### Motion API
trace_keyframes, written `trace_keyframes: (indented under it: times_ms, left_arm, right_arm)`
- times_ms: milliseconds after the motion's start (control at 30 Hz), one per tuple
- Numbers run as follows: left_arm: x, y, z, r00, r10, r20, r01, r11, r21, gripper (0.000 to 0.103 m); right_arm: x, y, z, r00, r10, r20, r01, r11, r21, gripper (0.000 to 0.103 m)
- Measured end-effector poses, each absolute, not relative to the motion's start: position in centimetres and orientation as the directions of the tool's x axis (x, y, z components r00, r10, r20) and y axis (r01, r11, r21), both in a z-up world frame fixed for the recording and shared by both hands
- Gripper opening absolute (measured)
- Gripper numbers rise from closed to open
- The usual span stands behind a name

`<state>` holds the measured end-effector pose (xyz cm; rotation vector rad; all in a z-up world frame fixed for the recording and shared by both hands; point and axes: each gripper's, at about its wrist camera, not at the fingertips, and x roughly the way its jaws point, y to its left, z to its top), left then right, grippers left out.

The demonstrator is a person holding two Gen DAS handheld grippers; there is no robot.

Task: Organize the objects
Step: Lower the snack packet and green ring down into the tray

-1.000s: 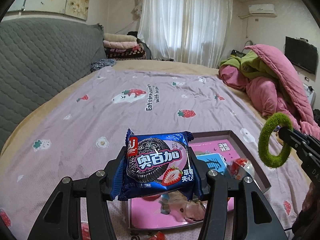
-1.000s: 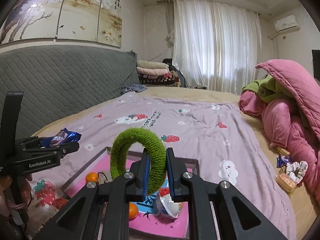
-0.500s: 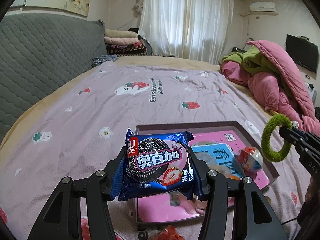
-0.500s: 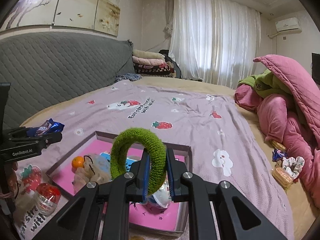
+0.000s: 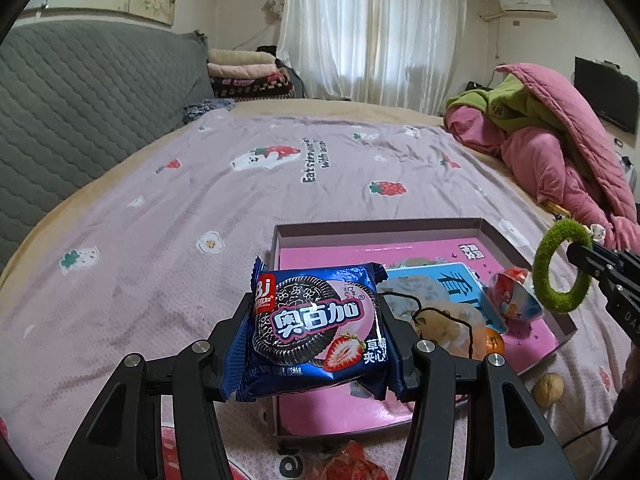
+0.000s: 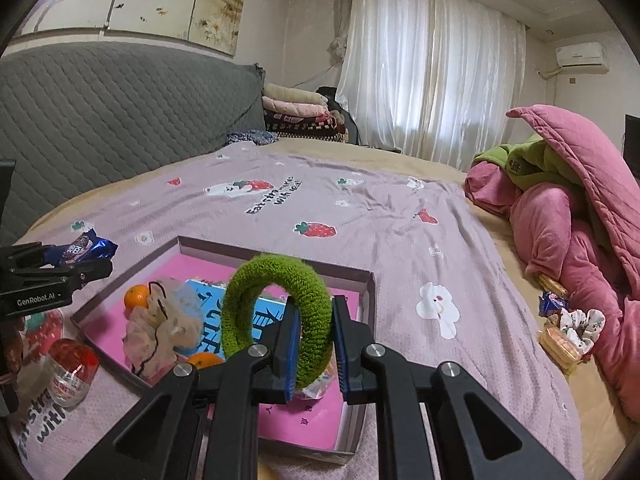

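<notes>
My left gripper is shut on a blue cookie packet, held above the near left corner of a shallow pink-lined box on the bed. From the right wrist view the packet and left gripper show at the left edge. My right gripper is shut on a fuzzy green hair ring, upright over the box. The ring hangs at the box's right side in the left wrist view. Inside lie a blue booklet, oranges, a beige pouch and a small wrapped toy.
A lilac strawberry-print sheet covers the bed. A pink and green quilt heap sits at the right. Snack packs and a scrunchie lie by the quilt. A red-capped clear capsule and a walnut rest outside the box.
Both grippers have sunk toward the box with their loads, and more of the box's inside shows. Neither grip has altered.
</notes>
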<state>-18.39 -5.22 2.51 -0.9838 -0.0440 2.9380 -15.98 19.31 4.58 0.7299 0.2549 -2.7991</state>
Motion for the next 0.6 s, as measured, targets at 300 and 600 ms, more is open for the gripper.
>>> trace_keyframes:
  times_ms: [300,600]
  left_arm:
    - [-18.5,-4.6,1.3,-0.788,0.031,-0.615,-0.034,-0.999,-0.007,0.056]
    - [-18.7,-4.0,0.2,-0.768,0.040,-0.640,-0.051,-0.999,-0.002,0.056]
  right_arm:
    - [-15.8,19.3,4.0,-0.842,-0.177,-0.510,0.278,-0.952,-0.128,0.016]
    - [-15.7,19.2,3.6,-0.834,-0.176,-0.522,0.286,-0.948,-0.138,0.016]
